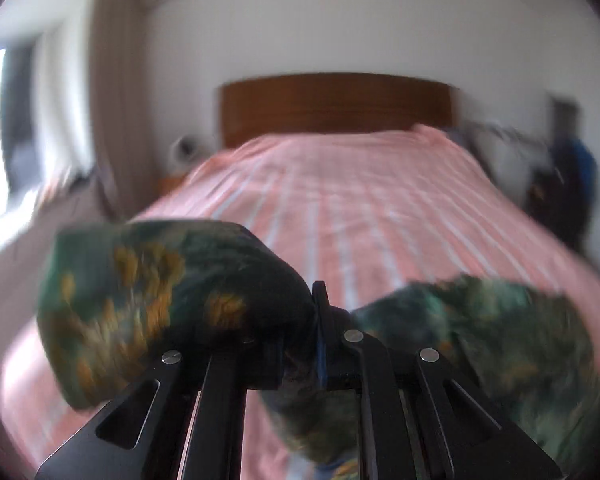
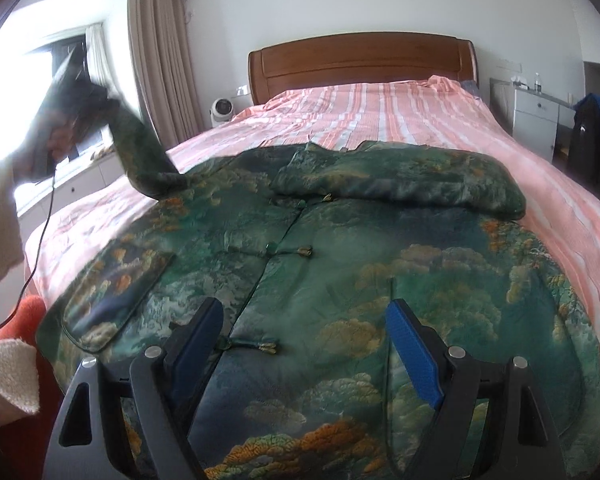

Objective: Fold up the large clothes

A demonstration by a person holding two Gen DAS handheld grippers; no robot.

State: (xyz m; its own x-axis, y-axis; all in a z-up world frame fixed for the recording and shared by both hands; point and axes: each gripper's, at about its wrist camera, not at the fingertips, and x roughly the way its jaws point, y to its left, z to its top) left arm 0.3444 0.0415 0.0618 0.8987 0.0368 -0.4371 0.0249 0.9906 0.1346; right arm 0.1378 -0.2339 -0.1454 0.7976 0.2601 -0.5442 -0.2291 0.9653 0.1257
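Note:
A large green padded jacket with orange and gold landscape print lies front-up on the bed, knot buttons down its middle. Its right sleeve is folded across the chest. My left gripper is shut on the left sleeve and holds it up in the air; in the right wrist view it shows raised at the left with the sleeve stretched up from the jacket. My right gripper is open and empty, hovering just above the jacket's lower front.
The bed has a pink striped cover and a wooden headboard. A small white fan stands at its left, a white cabinet and a dark hanging garment at its right. A window is at the left.

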